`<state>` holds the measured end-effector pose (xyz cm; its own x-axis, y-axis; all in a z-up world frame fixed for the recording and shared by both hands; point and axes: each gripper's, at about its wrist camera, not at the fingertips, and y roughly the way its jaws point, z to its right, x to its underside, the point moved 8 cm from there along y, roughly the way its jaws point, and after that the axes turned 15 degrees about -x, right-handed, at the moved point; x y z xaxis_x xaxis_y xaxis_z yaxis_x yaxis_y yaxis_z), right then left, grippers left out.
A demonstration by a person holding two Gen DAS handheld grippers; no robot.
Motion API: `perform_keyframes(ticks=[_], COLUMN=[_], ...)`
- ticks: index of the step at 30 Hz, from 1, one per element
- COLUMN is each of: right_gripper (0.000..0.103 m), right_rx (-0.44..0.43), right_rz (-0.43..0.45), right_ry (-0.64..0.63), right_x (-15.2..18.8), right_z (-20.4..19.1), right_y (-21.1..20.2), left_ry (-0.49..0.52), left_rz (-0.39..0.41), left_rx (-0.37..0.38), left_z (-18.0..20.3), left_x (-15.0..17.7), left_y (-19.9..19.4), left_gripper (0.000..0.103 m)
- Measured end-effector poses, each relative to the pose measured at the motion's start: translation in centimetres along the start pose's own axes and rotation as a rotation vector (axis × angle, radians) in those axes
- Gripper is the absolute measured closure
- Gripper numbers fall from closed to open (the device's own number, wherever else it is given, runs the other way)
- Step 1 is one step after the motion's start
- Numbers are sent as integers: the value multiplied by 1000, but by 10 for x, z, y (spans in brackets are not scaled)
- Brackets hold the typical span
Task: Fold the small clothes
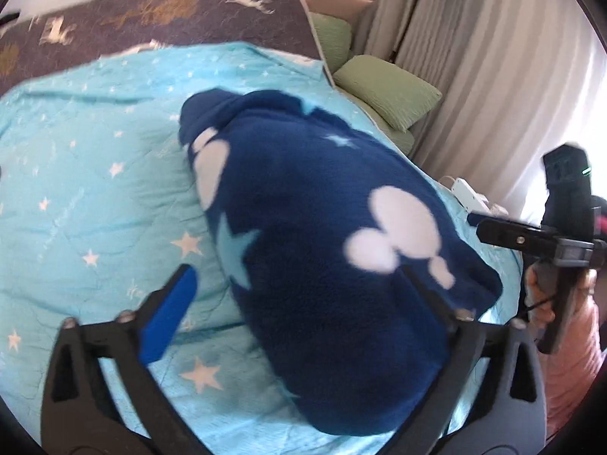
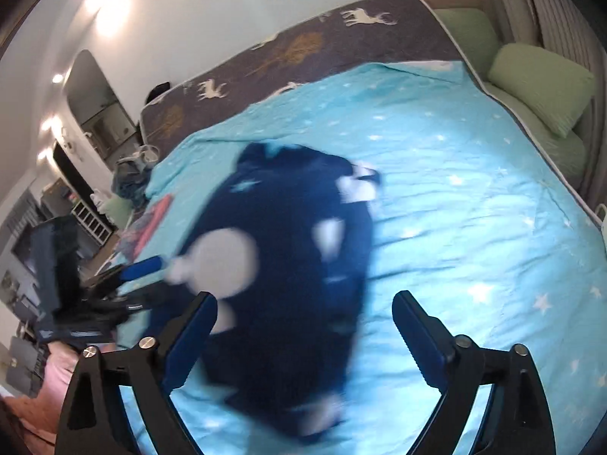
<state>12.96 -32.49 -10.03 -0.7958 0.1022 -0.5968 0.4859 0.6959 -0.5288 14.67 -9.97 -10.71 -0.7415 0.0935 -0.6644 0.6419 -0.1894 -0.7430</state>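
Observation:
A navy fleece garment (image 1: 326, 227) with white mouse-head shapes and pale blue stars lies folded in a long bundle on the light blue star quilt (image 1: 95, 189). My left gripper (image 1: 297, 271) hangs open over its near end. The left pad (image 1: 170, 314) stands clear over the quilt, and the fleece edge partly hides the right finger. In the right wrist view the same garment (image 2: 288, 250) is blurred, and my right gripper (image 2: 305, 299) stands open above its near part with no pad touching it. Each view shows the other gripper at its side: the right gripper (image 1: 531, 235) and the left gripper (image 2: 125, 276).
A grey bedspread with deer (image 1: 151, 11) covers the far part of the bed. Green pillows (image 1: 387, 91) and curtains (image 1: 493, 76) line the right side, with a white power strip (image 1: 470, 193) by the edge. A pink-red item (image 2: 151, 223) lies at the bed's left edge.

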Motion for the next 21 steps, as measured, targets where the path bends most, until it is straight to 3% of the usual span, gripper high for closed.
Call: perform_keyframes(ticks=[3,5,6,11,18,21], right_gripper=[7,6,1,0,0,0], right_rx=[-107,-260,-308,-444,-570,-565], right_rz=[-42,-82,-92,-157,-206,-187], right_ry=[191,268,284,281,332,334], right_x=[5,8,9,-4,-25,-27], right_z=[37,44,49,60,69,66], right_y=[25,45,50,74,94,102], left_ry=[-54,-86,-111,-237,-248,-250], left_rz=[-92,-148,-177,-341,-364,-352], left_rx=[124,183,217,427,539,549], left_z=[-4,-7,-9,-9,5,7], left_x=[2,1,1,9,1,-1], left_y=[18,30,36,69,90,93], left_gripper=[0,0,0,0,0,0])
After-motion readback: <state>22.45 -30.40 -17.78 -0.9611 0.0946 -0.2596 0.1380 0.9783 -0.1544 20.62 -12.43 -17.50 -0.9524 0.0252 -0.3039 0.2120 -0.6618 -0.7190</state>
